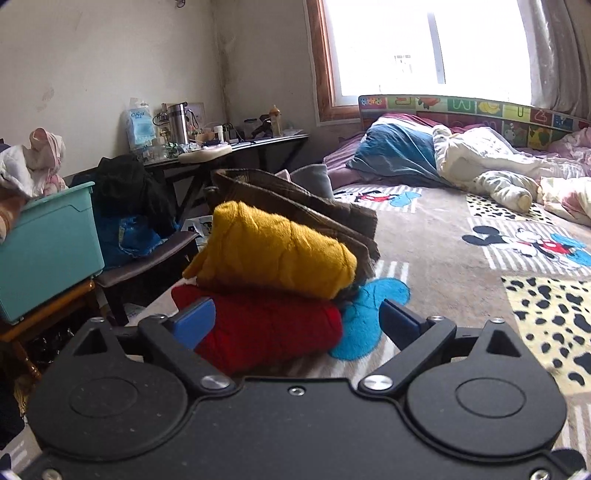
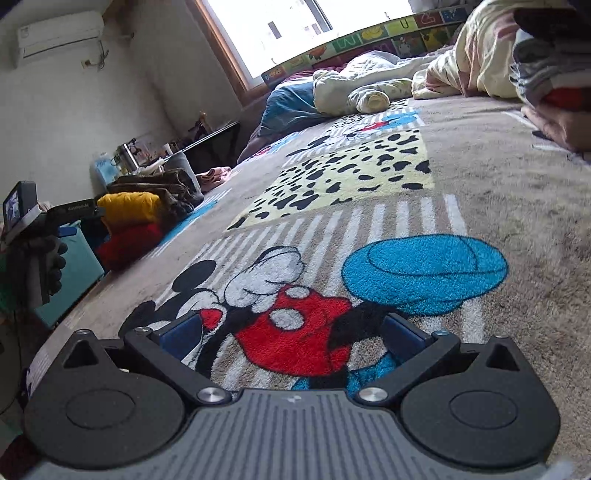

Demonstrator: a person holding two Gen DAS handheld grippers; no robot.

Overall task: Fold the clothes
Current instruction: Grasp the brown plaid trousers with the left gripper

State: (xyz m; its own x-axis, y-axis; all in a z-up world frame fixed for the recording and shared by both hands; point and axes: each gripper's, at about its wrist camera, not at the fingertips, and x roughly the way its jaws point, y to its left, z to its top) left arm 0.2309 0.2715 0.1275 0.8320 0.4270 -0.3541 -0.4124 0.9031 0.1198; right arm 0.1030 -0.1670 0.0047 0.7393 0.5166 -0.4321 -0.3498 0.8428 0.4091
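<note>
Little legible text. Far bed board [image 1: 480, 110] has picture tiles with outlined letters: "U" [image 2: 405, 23] clear, "N" [image 2: 341, 43] sideways, "W" [image 1: 464, 105] likely. Blue-white pack [image 1: 139, 123] on left desk: logo too blurry to read.

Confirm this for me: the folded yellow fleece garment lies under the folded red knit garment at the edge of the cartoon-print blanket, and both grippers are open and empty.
Not quite. The order is reversed: the folded yellow fleece garment lies on top of the folded red knit garment, as the left wrist view shows. The rest holds: they sit at the edge of the cartoon-print blanket, and the left gripper and right gripper are open and empty.
</note>
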